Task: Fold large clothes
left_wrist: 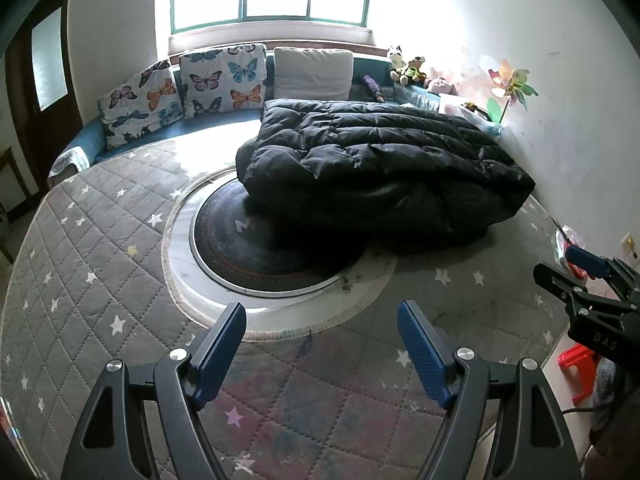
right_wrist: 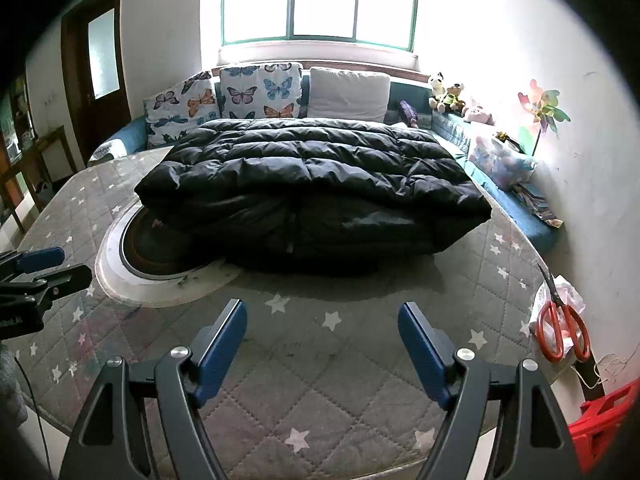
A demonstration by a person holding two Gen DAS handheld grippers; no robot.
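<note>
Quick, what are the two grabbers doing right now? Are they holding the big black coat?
Left gripper: open, holding nothing, short of the black coat.
Right gripper: open, holding nothing too.

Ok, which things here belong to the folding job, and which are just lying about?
For the job:
black puffer coat
left gripper
right gripper
quilted table cover

Lying about:
red scissors
butterfly cushions
stuffed toys
pinwheel
red stool

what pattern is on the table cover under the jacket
Grey diamond quilting with small white stars, clearest in the right wrist view.
</note>
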